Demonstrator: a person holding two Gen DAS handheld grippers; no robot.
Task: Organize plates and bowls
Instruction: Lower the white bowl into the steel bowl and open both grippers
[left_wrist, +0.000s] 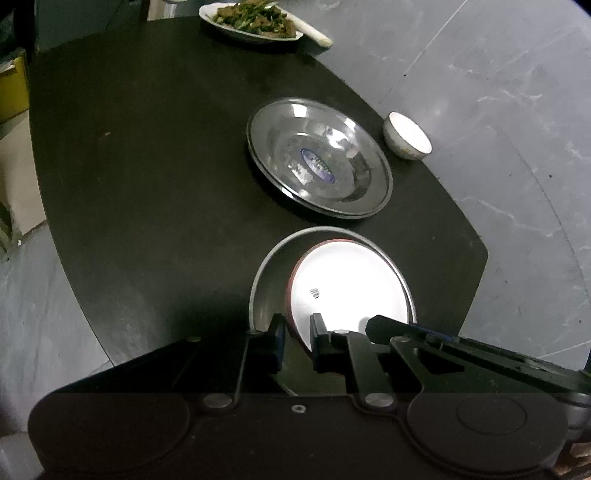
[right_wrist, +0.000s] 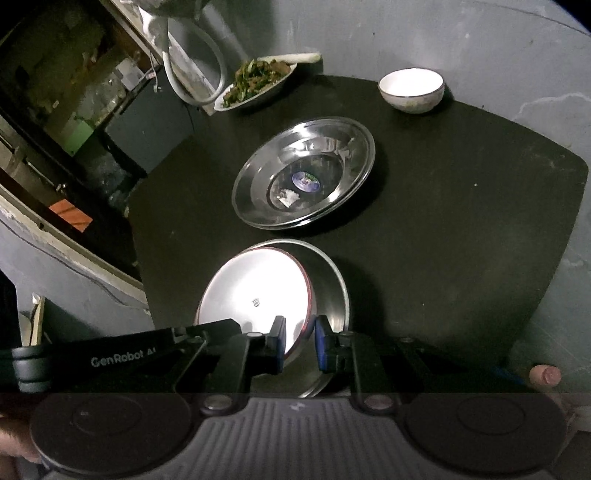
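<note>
- Lower centre: left gripper (left_wrist: 297, 334) pinching near rim of red-rimmed white plate (left_wrist: 347, 280), right gripper (right_wrist: 300, 341) clamped on opposite rim.
- Plate tilted inside steel bowl (left_wrist: 264, 291) on black table (left_wrist: 147, 166).
- Mid-frame: empty steel dish (left_wrist: 319, 157).
- Beyond, right: white bowl (left_wrist: 406, 134).
- Top edge: food plate (left_wrist: 251, 20).

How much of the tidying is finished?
About halfway, it seems. The white plate sits tilted inside a metal pan, with the left hand-held gripper and right hand-held gripper both around its rim. The steel dish, small white bowl and food plate stand separate on the table.
</note>
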